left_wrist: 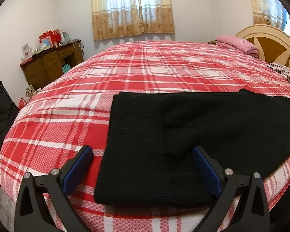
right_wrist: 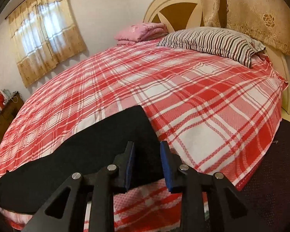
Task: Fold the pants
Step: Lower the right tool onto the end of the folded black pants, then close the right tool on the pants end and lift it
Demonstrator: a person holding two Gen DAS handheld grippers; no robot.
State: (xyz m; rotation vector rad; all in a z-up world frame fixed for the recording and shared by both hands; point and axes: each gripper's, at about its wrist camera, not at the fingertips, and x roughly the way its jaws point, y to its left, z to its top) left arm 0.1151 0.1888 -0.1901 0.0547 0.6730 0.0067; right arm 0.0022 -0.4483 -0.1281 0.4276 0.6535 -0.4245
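Observation:
The black pants (left_wrist: 183, 135) lie flat on the red plaid bed (left_wrist: 67, 119), near its front edge. In the left wrist view my left gripper (left_wrist: 142, 150) is wide open, hovering over the pants' left end, holding nothing. In the right wrist view the pants (right_wrist: 87, 154) run from the lower left to the centre. My right gripper (right_wrist: 147, 145) is open with a narrow gap, its blue pads over the pants' right end near the bed edge. No cloth shows between the pads.
A striped pillow (right_wrist: 212, 40) and a folded pink blanket (right_wrist: 141, 31) lie at the headboard (right_wrist: 176, 5). A brown desk (left_wrist: 50, 65) with clutter stands by the far wall. A black bag (left_wrist: 0, 112) sits at the left. Curtains (left_wrist: 133, 7) hang behind.

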